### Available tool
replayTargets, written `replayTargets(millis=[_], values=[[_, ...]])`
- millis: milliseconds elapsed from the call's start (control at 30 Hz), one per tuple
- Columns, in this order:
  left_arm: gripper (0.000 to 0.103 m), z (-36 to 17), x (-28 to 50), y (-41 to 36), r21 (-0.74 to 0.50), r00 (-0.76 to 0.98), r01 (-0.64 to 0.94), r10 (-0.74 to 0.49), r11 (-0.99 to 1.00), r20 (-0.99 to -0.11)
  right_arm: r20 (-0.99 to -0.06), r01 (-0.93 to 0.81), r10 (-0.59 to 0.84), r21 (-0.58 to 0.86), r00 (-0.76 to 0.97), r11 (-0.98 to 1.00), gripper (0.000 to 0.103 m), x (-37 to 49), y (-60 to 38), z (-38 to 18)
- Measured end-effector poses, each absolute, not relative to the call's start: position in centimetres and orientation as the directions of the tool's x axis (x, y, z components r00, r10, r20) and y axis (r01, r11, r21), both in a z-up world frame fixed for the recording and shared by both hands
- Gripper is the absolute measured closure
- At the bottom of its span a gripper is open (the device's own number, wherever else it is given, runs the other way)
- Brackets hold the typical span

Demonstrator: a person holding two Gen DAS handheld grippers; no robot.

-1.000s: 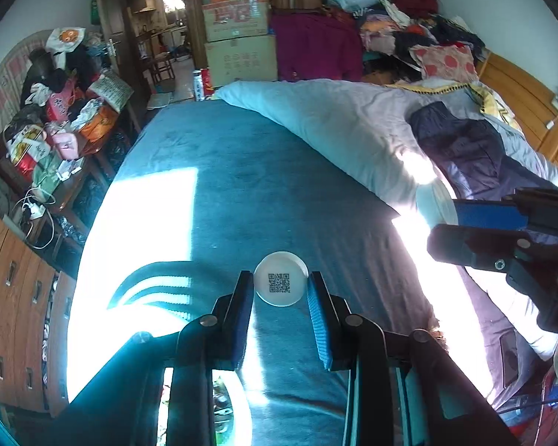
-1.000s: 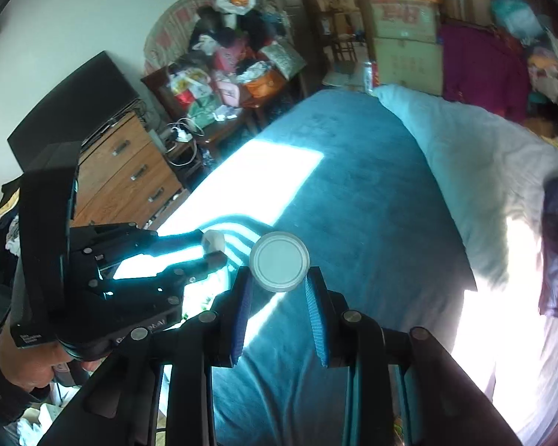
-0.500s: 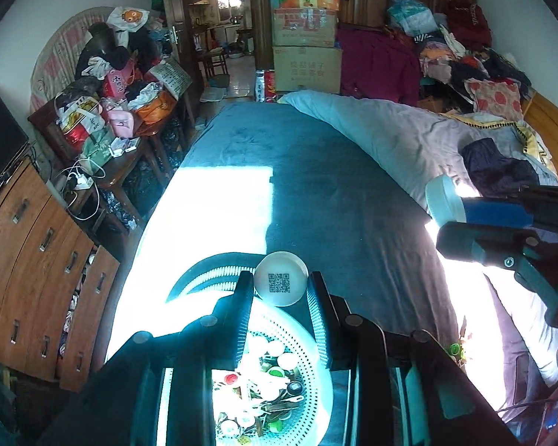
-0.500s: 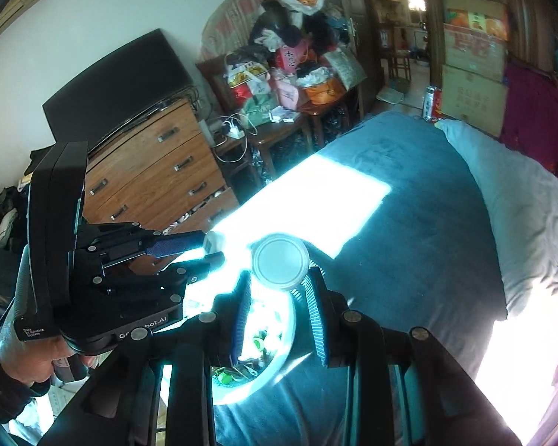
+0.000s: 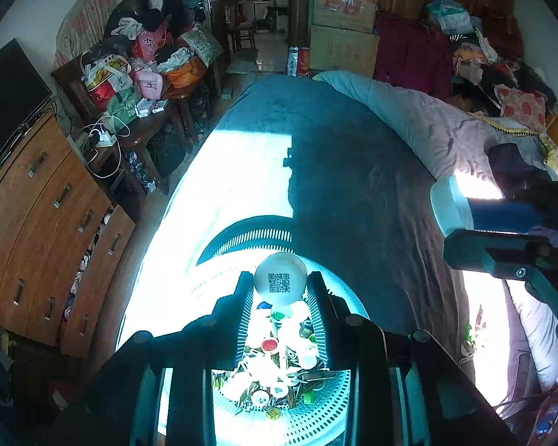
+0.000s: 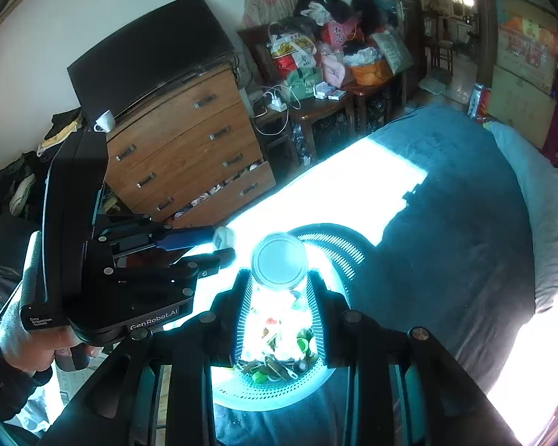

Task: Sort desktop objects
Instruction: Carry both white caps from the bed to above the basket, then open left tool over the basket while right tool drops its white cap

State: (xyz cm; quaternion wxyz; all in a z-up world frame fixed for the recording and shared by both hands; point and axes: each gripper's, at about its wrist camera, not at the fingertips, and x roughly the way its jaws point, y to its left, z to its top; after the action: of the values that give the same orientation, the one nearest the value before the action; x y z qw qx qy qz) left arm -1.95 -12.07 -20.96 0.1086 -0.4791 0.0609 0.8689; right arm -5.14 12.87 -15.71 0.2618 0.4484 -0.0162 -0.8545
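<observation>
I have each gripper, left [image 5: 280, 299] and right [image 6: 278, 291], clamped on a round white cap, QR-marked [image 5: 280, 278] and plain [image 6: 279, 265], low-centre over the white perforated basket [image 5: 316, 420], presumably for dropping in.

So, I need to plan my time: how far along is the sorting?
Done: the basket on the bed already holds a heap of caps and small bits. In hand: the left claw grips a white cap with a square code, the right claw a plain white lid, both over the basket. Left: letting those two go.
</observation>
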Motion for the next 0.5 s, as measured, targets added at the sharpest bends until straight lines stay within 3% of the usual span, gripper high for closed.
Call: replayTargets(millis=[500], values=[[0.072, -23.7, -3.2, -12.4, -0.035, -0.389, -0.297, 0.154, -0.954, -0.908, -0.809, 0.421, -0.491, 0.342, -0.323, -0.84, 0.074, -6.9, 10.9, -18.9]])
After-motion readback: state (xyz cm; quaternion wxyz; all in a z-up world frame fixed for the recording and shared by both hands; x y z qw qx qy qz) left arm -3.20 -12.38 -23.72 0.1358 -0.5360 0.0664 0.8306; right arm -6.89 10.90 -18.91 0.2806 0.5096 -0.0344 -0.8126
